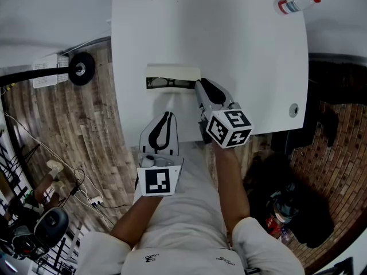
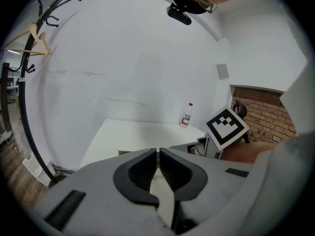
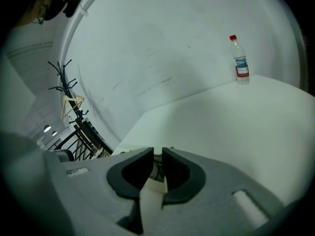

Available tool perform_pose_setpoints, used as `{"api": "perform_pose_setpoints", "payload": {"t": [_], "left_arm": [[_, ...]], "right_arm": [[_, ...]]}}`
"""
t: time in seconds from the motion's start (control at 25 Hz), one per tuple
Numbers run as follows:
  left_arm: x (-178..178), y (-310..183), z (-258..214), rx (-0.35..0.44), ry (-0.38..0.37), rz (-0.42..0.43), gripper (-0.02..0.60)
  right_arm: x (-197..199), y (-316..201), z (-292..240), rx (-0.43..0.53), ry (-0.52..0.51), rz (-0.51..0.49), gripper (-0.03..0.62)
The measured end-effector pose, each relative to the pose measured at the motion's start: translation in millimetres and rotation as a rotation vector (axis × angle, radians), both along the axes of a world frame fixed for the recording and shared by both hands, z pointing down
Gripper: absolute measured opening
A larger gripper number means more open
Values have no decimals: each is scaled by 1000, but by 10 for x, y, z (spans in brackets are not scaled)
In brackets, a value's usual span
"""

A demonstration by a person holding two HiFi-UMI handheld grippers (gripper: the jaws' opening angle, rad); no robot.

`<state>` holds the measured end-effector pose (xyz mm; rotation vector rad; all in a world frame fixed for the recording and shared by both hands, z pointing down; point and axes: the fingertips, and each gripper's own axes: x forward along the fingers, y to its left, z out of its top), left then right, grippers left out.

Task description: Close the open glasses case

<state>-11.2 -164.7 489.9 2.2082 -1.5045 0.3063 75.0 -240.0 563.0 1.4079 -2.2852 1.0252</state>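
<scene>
Nearest the lens is the person's white shirt (image 1: 183,234), with both forearms reaching up the frame from it. Just left of centre, the left gripper (image 1: 167,115) hovers over the near edge of the white table (image 1: 246,56). Its ribbed black pads are drawn together with nothing between them, and its tip stops short of the glasses case (image 1: 172,72). The case lies open at mid-frame, a long cream box with squared corners and a matte, stiff-looking skin. Its dark interior shows the thin frame of a pair of glasses (image 1: 166,83). At the case's right end sits the right gripper (image 1: 199,83). Its jaws are all but together, leaving only a slim slit, and clamp nothing that can be made out; whether the tip touches the case is unclear. At the upper right corner of the table, well apart, lies a clear plastic bottle (image 1: 298,3) with a red cap. The step in hand appears to be folding the lid over. That likely goes best if one closed tip pins the low tray while the other pushes the lid's long edge evenly. Pressing near the middle should avoid twisting the hinge, and the glasses need to lie fully inside first.
</scene>
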Motion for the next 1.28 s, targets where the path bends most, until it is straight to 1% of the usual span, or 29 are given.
{"api": "perform_pose_setpoints", "payload": {"t": [0.68,0.88,1.28], "left_arm": [[4,58,-12,3,4,-5,17],[0,81,-7,-9,17,-2,17],[3,101,-15,-7,23,-5,17]], "right_arm": [[1,117,40,-7,18,-11,49],[-12,143,49,-8,20,-10,49],[-6,194,74,-9,31,-20,49]]}}
